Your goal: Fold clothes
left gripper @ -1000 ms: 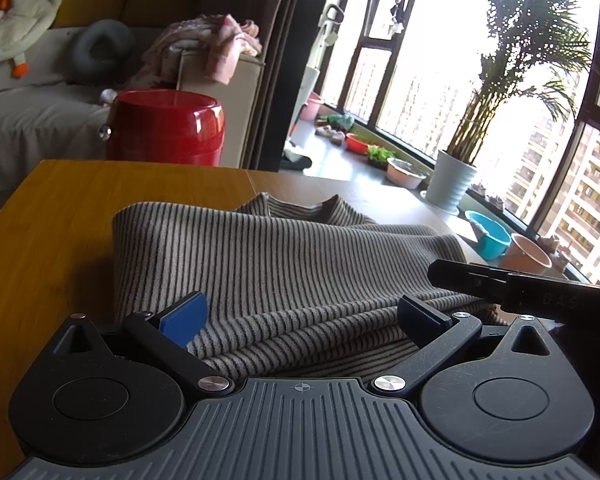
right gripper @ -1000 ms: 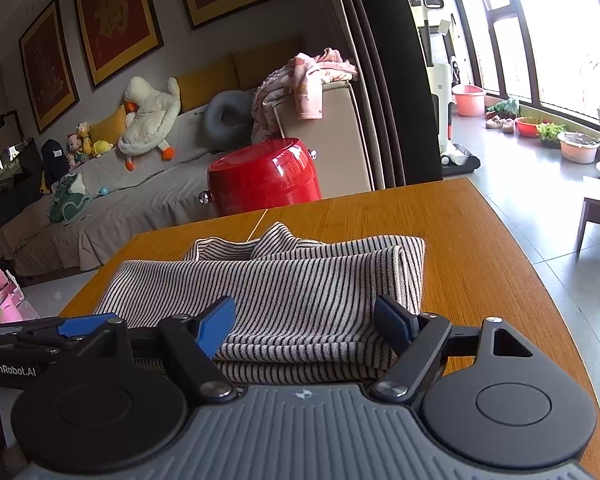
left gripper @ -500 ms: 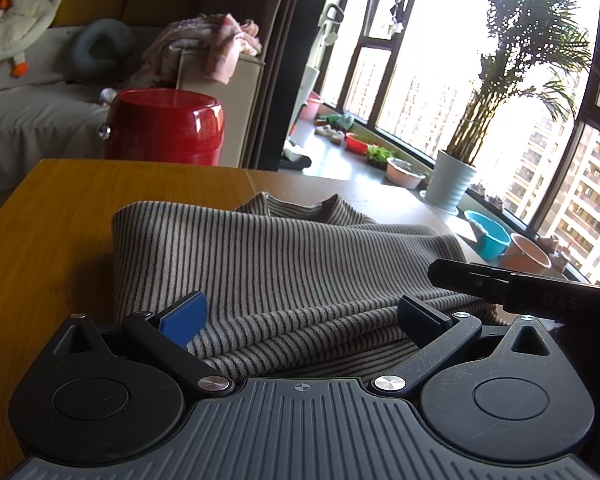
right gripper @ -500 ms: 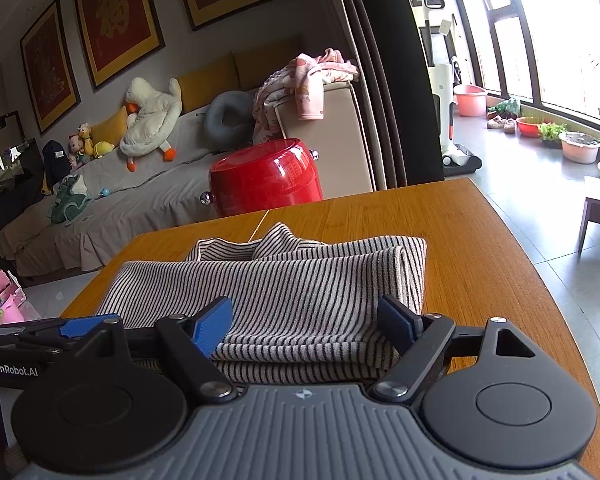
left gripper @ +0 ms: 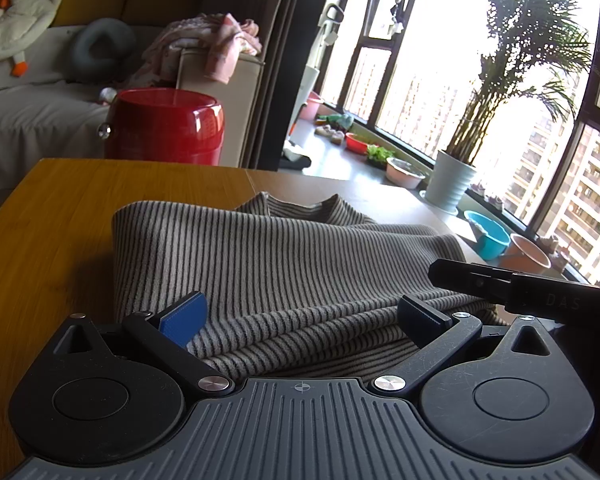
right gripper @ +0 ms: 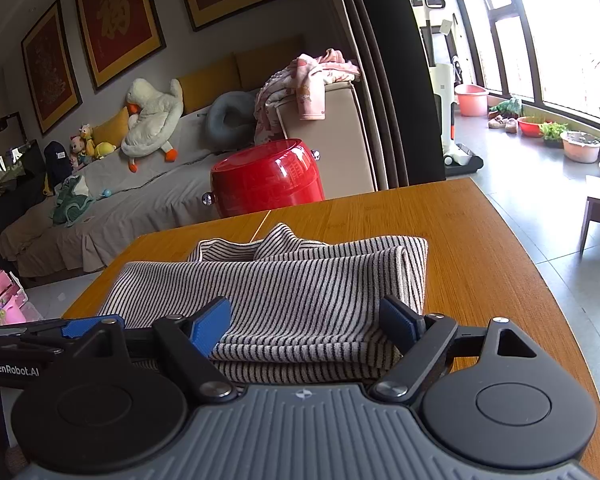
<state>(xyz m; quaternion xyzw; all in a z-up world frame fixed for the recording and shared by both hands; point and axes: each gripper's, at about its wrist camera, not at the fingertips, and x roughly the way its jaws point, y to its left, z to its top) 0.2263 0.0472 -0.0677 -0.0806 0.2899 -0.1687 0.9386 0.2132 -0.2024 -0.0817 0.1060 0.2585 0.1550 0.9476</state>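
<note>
Left hand-held gripper & right hand-held gripper: both wide, holding nothing, jaws straddling the near edge of the striped sweater w/o pinching it. Vs. a sec ago: right jaws spread slightly wider, nothing else shifts, sweater lies the same. Prob. means fold is let go, garment nearly done. Sweater sits folded in layers mid counter, collar at far side. Beyond: red bin, sofa.

Black grippers, blue-padded fingers, silver screws
</note>
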